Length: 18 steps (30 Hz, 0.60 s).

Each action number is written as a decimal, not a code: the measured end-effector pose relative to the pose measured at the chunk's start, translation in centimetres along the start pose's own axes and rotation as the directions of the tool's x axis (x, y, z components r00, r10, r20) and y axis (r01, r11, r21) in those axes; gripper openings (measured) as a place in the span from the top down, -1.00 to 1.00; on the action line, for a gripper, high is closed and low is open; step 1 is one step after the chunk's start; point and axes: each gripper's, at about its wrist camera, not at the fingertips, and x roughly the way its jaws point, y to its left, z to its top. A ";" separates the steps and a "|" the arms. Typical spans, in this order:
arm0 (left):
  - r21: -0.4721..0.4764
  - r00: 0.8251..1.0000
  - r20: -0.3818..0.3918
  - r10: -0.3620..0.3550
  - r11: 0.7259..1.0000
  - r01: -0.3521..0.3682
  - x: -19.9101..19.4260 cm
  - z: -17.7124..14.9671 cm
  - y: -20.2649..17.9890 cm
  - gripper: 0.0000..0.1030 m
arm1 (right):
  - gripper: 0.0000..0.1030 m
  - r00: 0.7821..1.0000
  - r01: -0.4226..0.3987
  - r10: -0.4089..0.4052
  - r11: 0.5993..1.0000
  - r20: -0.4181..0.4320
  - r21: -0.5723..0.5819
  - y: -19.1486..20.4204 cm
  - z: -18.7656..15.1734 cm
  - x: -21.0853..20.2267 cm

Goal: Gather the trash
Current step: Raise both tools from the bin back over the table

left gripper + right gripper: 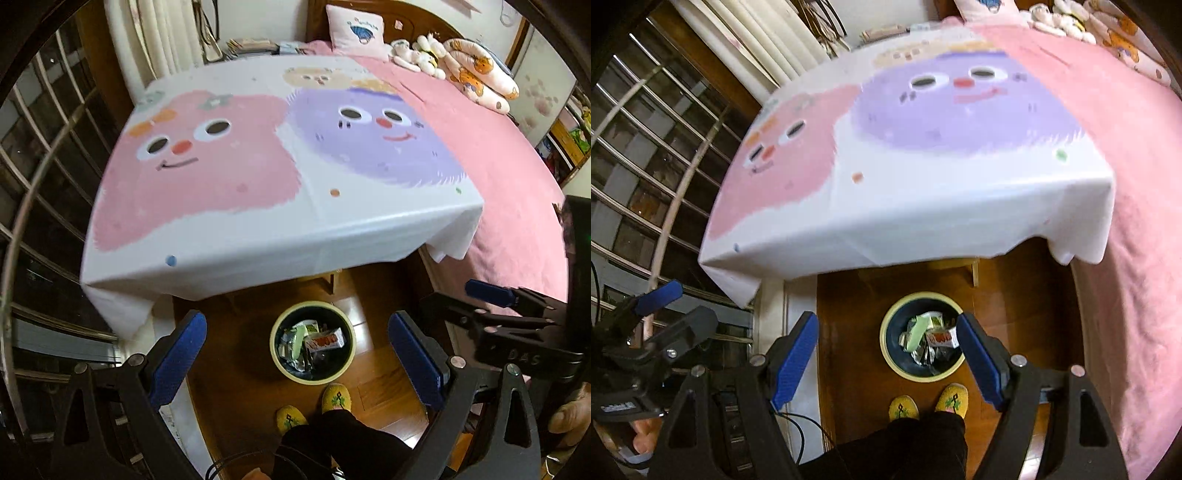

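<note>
A round trash bin with a cream rim and dark inside stands on the wooden floor below the table edge. Several wrappers lie in it, among them a green piece and a white-and-orange pack. My left gripper hangs open high above the bin, nothing between its blue pads. My right gripper is open too and holds nothing. In the left wrist view the right gripper's blue fingers show at the right edge. In the right wrist view the left gripper's blue fingertip shows at the left.
A table under a white cloth with pink and purple cartoon faces fills the middle. A pink bed with pillows and plush toys lies to the right. A person's yellow slippers stand just behind the bin. Window bars run along the left.
</note>
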 end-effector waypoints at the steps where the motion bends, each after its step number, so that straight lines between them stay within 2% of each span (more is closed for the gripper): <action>1: -0.003 1.000 0.008 0.004 1.000 -0.004 -0.4 0.1 0.0 -0.91 | -0.50 1.000 -0.001 0.001 1.000 0.013 -0.004 0.3 0.3 -0.7; 9: -0.053 0.993 0.095 0.068 0.997 -0.063 -4.3 2.0 0.3 -0.90 | -0.50 0.992 -0.008 0.012 1.000 0.129 -0.028 2.4 2.4 -5.6; 18: -0.126 0.982 0.149 0.118 0.987 -0.100 -5.9 2.5 -0.1 -0.90 | -0.50 0.966 0.013 -0.002 0.999 0.260 -0.039 4.2 4.0 -9.1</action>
